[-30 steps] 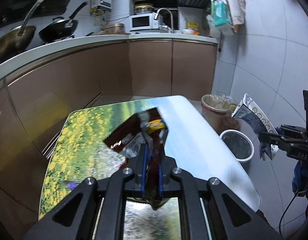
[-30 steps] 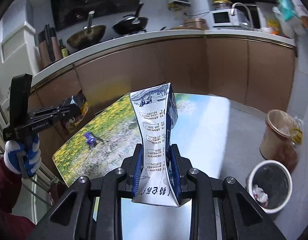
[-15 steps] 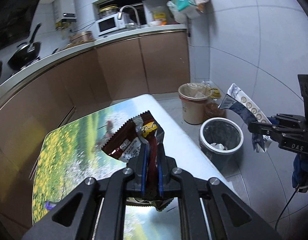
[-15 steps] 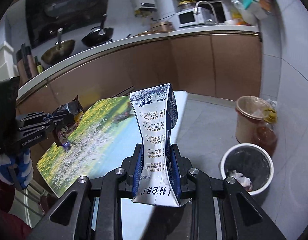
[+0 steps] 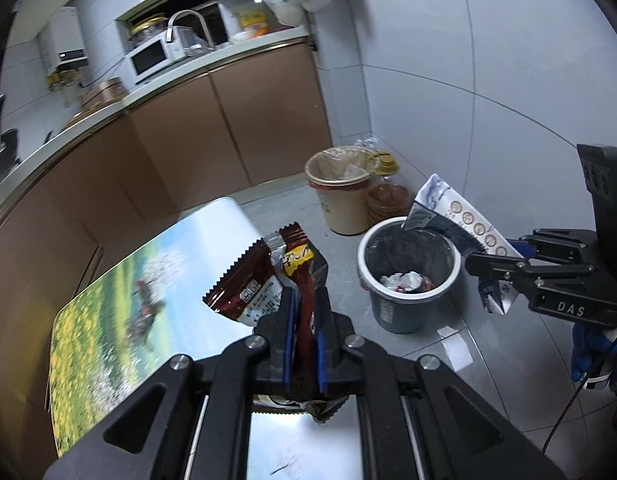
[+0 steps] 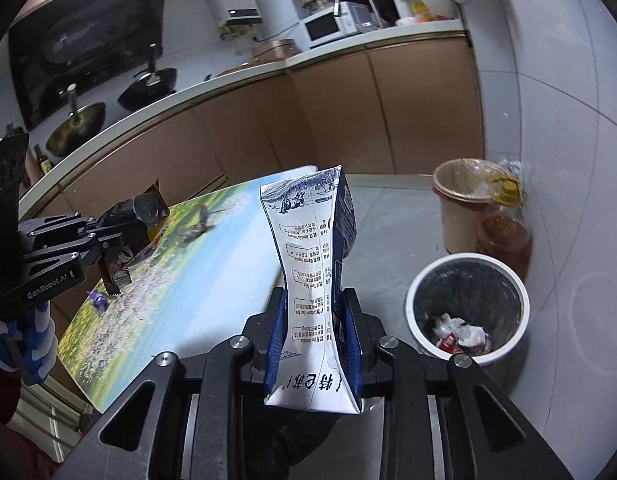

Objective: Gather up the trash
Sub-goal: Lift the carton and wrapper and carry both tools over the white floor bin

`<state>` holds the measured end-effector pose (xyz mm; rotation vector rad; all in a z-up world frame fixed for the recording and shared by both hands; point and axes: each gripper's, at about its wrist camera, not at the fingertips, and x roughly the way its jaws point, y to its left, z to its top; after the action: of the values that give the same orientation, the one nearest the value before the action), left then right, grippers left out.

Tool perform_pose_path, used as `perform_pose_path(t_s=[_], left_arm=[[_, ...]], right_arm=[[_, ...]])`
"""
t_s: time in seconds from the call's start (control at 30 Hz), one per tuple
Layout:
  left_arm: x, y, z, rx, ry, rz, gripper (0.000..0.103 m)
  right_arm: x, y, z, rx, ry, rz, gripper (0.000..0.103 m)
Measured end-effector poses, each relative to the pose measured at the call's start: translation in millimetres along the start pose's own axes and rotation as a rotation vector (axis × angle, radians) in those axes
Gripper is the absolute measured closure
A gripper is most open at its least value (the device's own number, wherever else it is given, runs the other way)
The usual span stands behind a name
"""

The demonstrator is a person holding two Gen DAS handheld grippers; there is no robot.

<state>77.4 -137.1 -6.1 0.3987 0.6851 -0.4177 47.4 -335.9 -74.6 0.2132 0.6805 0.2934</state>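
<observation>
The low table with the printed yellow-flower meadow top (image 6: 180,304) is lying behind and to the left of both grippers, and one small purple scrap (image 6: 95,297), possibly a wrapper though too small to tell, is waiting on it, so collecting is well along but not finished. Ahead and below, the grey round plastic waste bin (image 5: 404,280) is already holding a few crumpled scraps. The right gripper (image 6: 313,332) is pinching a creased white-and-blue milk carton (image 6: 312,264) at its waist, jaws part-spread around it, the carton's top hanging over the bin's far rim in the left view. The left gripper (image 5: 304,320) is pressing nearly together on brown foil snack wrappers (image 5: 268,276), short of the bin.
</observation>
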Motion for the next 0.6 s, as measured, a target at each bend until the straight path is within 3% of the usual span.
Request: perform_pose_path(t_s=[0.33,0.6], left_arm=[[72,-36,26,0.042,0.083,-0.097,0.094],[170,-55,57,-0.05,0.19,-0.243,0.094]], right_arm=[[23,-58,-13,0.105,0.033,-0.053,0.076],[66,-124,-16,0.208,0.093,-0.15,0.075]])
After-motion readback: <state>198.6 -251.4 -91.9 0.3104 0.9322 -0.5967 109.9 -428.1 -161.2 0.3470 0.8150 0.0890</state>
